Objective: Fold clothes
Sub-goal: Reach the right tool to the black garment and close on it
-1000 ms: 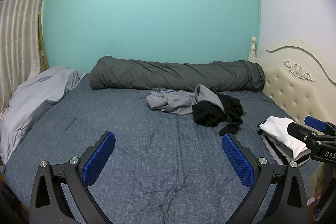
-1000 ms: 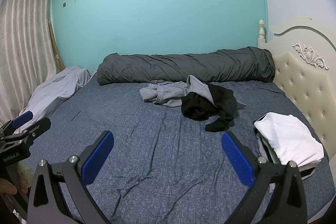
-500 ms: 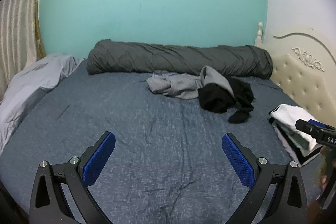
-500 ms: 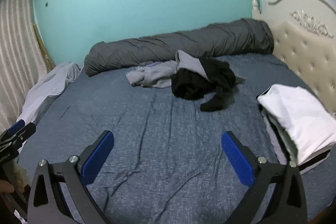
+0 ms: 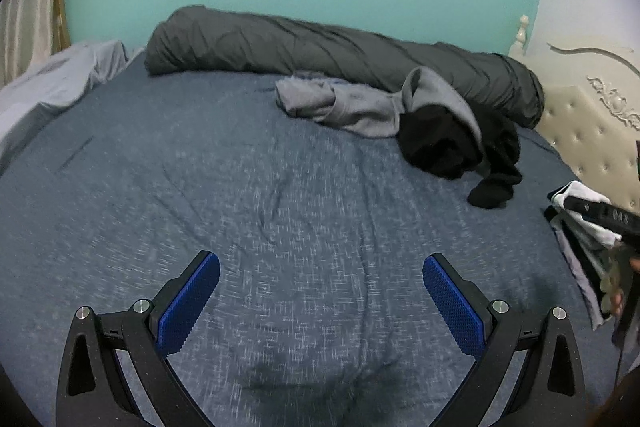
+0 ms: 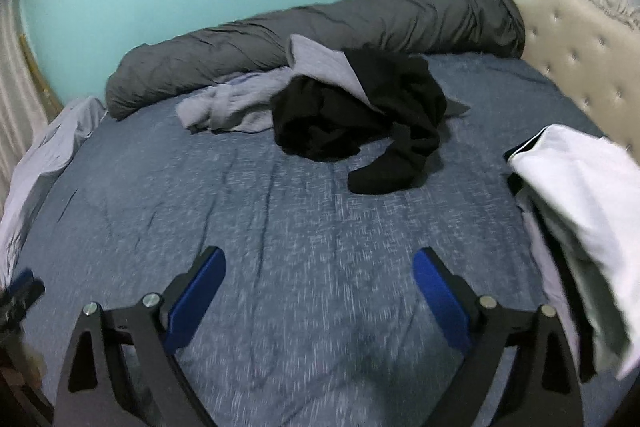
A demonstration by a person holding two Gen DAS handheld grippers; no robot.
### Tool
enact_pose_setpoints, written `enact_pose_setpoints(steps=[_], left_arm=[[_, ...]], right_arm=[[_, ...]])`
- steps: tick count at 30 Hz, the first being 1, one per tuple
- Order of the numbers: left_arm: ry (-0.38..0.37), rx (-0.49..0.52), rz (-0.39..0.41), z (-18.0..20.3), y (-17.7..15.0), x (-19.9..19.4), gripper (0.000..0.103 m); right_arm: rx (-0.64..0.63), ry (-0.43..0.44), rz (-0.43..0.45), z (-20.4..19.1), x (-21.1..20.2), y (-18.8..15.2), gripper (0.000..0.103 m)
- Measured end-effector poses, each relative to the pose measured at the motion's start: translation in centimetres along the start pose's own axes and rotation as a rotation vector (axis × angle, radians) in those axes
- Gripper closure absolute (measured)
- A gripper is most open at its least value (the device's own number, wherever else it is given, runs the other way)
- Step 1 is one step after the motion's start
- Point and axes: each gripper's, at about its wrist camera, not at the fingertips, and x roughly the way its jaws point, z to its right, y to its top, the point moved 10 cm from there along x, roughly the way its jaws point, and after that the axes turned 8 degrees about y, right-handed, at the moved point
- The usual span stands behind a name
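Approach phase of the fold-clothes task, seen from both wrist cameras. The left claw [image 5: 321, 303] and the right claw [image 6: 319, 297] both stand spread over bare bedsheet [image 5: 248, 195], with nothing between the blue pads [image 5: 188, 307]; the right claw's jaws have just been closing slightly, yet remain wide and empty. Both views are motion-blurred.

The work pieces lie toward the far side of the bed: a crumpled black garment [image 6: 352, 115], one limb trailing toward the cameras, lies tangled with a grey garment [image 6: 240, 107], a flap of which drapes over the black one. Both rest just in front of a rolled dark-grey duvet [image 6: 320, 31] along the turquoise wall. At the right edge, beside the tufted cream headboard [image 6: 568, 51], sits a stack of folded clothes topped by a white piece [image 6: 576, 187], which suggests that part of the load is already done. A pale sheet [image 5: 48, 87] is bunched at the left edge.

Judged step: reaching for the next unfolded item, none yet taken. The next move probably calls for carrying the claws across to the pile, separating one garment from the other, pinching an edge or limb, and drawing it onto the open sheet to spread flat.

Legible writing: on the right claw's body, seen at the right edge of the left view, blurred white characters [image 5: 618, 215], possibly "DAS"; otherwise none.
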Motion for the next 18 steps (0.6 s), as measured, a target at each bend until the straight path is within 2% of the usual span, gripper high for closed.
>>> enact_pose_setpoints(steps=[4,9,12,18], left_arm=[[-0.003,-0.027,-0.021,-0.7,-1.1,3.3,0.0],[0.0,-0.043,-0.042,-1.6,-2.9,6.0,0.0],[-0.003,-0.048,-0.056,-1.8,-4.1,7.3,0.0],[-0.031,-0.044,-0.109,-1.4,-6.3,9.2,0.0]], right_arm=[[0.026,-0.002,0.001,1.6,4.2,1.5,0.007],[0.031,-0.049,0.016,4.1,8.5,3.7,0.007],[0.041,-0.04,0.02,5.4,10.8,4.9,0.007],[-0.014,-0.019,0.016,3.8,15.6,6.8,0.007]])
